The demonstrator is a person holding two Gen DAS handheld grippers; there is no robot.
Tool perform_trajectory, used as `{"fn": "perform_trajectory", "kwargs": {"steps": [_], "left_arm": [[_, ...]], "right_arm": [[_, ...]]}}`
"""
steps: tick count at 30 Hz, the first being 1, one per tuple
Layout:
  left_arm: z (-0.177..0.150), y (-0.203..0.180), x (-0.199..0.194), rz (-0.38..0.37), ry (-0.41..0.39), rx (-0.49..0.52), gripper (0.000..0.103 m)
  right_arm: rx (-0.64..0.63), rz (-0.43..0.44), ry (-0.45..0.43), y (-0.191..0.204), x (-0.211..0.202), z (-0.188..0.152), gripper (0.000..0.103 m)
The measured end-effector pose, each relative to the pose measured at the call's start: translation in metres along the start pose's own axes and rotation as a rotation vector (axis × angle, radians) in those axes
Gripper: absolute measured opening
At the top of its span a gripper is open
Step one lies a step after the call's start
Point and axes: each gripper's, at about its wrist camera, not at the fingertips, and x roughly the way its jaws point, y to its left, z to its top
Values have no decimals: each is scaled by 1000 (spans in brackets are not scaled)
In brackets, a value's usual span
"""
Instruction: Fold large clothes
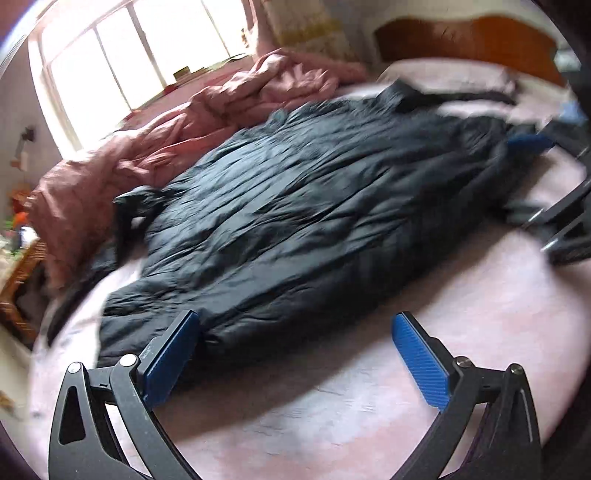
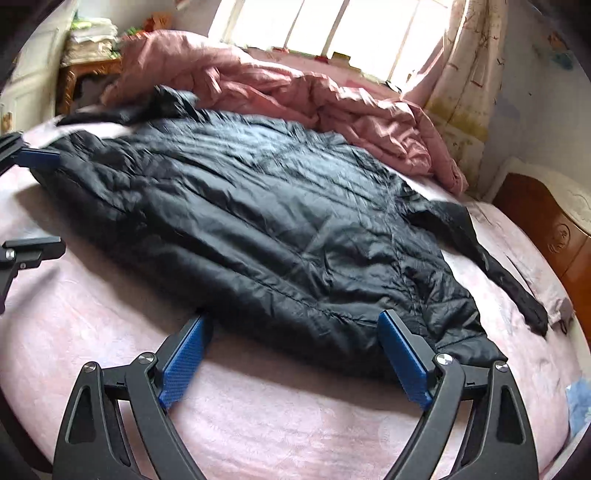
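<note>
**Black padded jacket spread on the bed, both grippers poised at its near edge**

Black padded jacket (image 1: 303,192) lies flat across the pink sheet (image 1: 332,417), quilted face up, wrinkled, unfolded. Both views are smeared by motion blur, so seams and fastenings cannot be read. One sleeve (image 2: 495,258) trails out to the side over the sheet toward the wooden headboard (image 2: 546,221). A crumpled pink duvet (image 2: 295,85) is heaped beyond the jacket, along the window (image 2: 332,22) side of the bed.

Left gripper (image 1: 295,354): pitched downward toward the bed, rolled a little so the view sits canted. Jaws spread wide. Blue pads (image 1: 421,362) face each other with nothing pressed between them. The left-hand finger overlaps the jacket's near hem in the picture; the right-hand finger stands over bare sheet. Whether the finger touches fabric cannot be told.

Right gripper (image 2: 291,354): likewise angled down at the bed, jaws wide apart, blue pads (image 2: 402,362) clear of each other. The jacket's near edge lies between and just ahead of the fingertips; the right-hand finger overlaps dark fabric near a corner of the garment, the left-hand finger sits at the hem line over sheet. No grip visible on either side.

Each gripper shows at the edge of the other's view: the two sit at opposite ends of the same long edge of the jacket.

A wooden bedside table (image 2: 88,74) with stacked items stands past the duvet.
</note>
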Motion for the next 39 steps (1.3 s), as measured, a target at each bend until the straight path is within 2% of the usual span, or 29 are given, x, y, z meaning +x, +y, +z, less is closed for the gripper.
{"fn": "perform_trajectory", "kwargs": {"steps": [2, 4, 6, 9, 11, 14, 16, 17, 18, 19, 20, 21, 22, 23, 24, 26, 28, 31, 35, 39], "left_arm": [[-1, 2, 0, 38, -22, -1, 103], [-1, 11, 3, 65, -9, -38, 103], [-3, 25, 12, 101, 23, -87, 103], [-5, 48, 20, 98, 43, -176, 103], [-6, 60, 18, 98, 17, -225, 103], [-6, 67, 16, 109, -9, -222, 103], [-8, 67, 22, 134, 26, -223, 103], [-8, 68, 27, 141, 54, -230, 98], [-10, 69, 32, 137, 77, -236, 91], [-12, 70, 34, 116, 84, -245, 72], [-12, 69, 33, 103, 81, -250, 56], [-13, 70, 30, 98, 72, -253, 48], [-14, 69, 26, 95, 58, -249, 35], [-14, 66, 23, 105, 52, -243, 30], [-14, 63, 20, 130, 57, -233, 28], [-15, 59, 13, 133, 50, -223, 25], [-15, 60, 2, 88, 50, -255, 23], [-18, 59, -26, 47, 22, -300, 22], [-29, 49, -68, 25, -14, -291, 22], [-41, 42, -93, -2, 2, -272, 23]], "right_arm": [[38, -12, 8, -10, 3, -1, 94], [51, -85, 7, -20, 6, -1, 97], [86, -122, 25, -32, 11, -1, 97], [180, -58, 55, -53, 17, -1, 97], [219, -58, 39, -64, 14, -3, 97], [211, -80, 19, -71, 12, -4, 97], [205, -61, 12, -72, 13, -5, 97], [213, -46, 24, -74, 17, -6, 96], [220, -35, 37, -74, 20, -6, 86], [232, -14, 60, -76, 24, -7, 77], [238, -6, 73, -75, 27, -7, 58], [245, -9, 75, -75, 28, -8, 44], [248, -10, 64, -75, 26, -9, 39], [245, -6, 50, -74, 23, -9, 32], [245, -10, 33, -73, 20, -9, 30], [248, -19, 3, -72, 12, -11, 27], [271, -36, -1, -75, 4, -13, 26], [339, -8, -28, -82, -22, -29, 25], [366, 9, -32, -81, -54, -50, 26], [355, 9, -76, -82, -89, -59, 28]]}}
